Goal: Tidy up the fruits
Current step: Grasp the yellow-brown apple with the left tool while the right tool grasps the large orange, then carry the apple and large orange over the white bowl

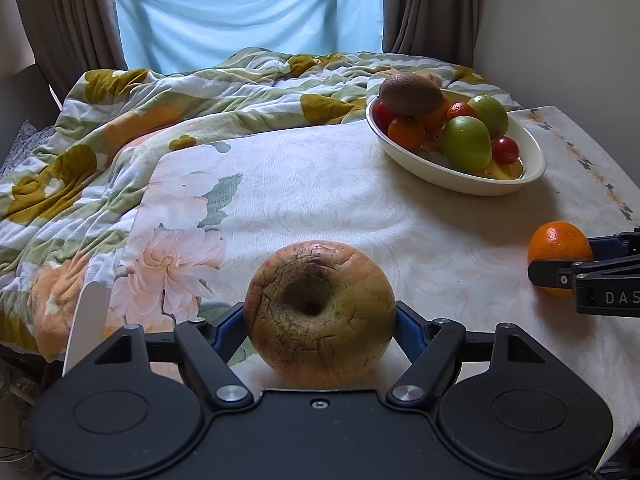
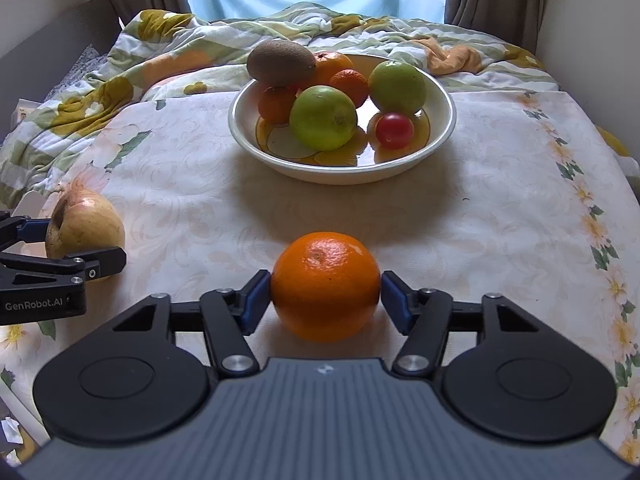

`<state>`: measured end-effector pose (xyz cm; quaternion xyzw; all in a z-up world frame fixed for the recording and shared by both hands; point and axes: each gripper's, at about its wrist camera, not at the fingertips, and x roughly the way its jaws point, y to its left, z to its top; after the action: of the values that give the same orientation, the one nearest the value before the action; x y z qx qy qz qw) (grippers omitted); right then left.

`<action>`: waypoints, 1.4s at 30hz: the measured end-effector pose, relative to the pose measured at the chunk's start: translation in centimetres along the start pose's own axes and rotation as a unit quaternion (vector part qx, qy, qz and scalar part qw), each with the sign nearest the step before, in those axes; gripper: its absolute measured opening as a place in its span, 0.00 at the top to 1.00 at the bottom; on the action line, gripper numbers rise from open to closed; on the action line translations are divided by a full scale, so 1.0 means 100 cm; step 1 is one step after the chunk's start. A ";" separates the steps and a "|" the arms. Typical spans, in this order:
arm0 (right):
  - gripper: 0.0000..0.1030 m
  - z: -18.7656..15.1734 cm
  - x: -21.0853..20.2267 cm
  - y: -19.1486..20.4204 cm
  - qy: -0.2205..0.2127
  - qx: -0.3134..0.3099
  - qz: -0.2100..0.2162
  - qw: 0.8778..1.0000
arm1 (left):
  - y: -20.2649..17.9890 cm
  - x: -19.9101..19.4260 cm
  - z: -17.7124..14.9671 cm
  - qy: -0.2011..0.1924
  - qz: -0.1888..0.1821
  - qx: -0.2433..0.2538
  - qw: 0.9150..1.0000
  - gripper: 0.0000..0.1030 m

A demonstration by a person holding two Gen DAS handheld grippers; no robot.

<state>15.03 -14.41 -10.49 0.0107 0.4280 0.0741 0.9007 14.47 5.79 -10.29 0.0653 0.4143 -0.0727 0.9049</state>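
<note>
My left gripper (image 1: 320,316) is shut on a wrinkled yellow-red apple (image 1: 320,312), its blue pads against both sides; the apple also shows at the left of the right wrist view (image 2: 86,226). My right gripper (image 2: 326,292) is shut on an orange (image 2: 326,286), which also shows at the right of the left wrist view (image 1: 558,250). A white bowl (image 2: 440,136) stands further back on the table, holding a kiwi (image 2: 280,62), two green fruits, small oranges and a red tomato (image 2: 394,130). The bowl also shows in the left wrist view (image 1: 532,164).
The table carries a pale floral cloth (image 2: 500,220). A crumpled flowered quilt (image 1: 120,140) lies on the bed behind and to the left. Brown curtains and a blue sheet hang at the back. A wall stands at the right.
</note>
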 end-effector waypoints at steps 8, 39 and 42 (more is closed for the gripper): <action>0.29 -0.001 -0.013 0.000 -0.007 0.006 0.000 1.000 | -0.005 -0.019 -0.001 -0.011 -0.009 -0.001 1.000 0.23; 0.29 0.071 -0.103 -0.070 -0.080 -0.029 0.040 0.996 | -0.079 -0.088 0.071 -0.078 0.018 -0.061 0.995 0.23; 0.29 0.080 -0.098 -0.081 -0.078 -0.046 0.050 0.995 | -0.090 -0.083 0.077 -0.079 0.030 -0.074 0.994 0.23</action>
<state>16.10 -23.47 1.42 -0.0032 0.3511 0.1376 0.9262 13.11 -3.76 0.50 0.0042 0.3433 -0.0197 0.9390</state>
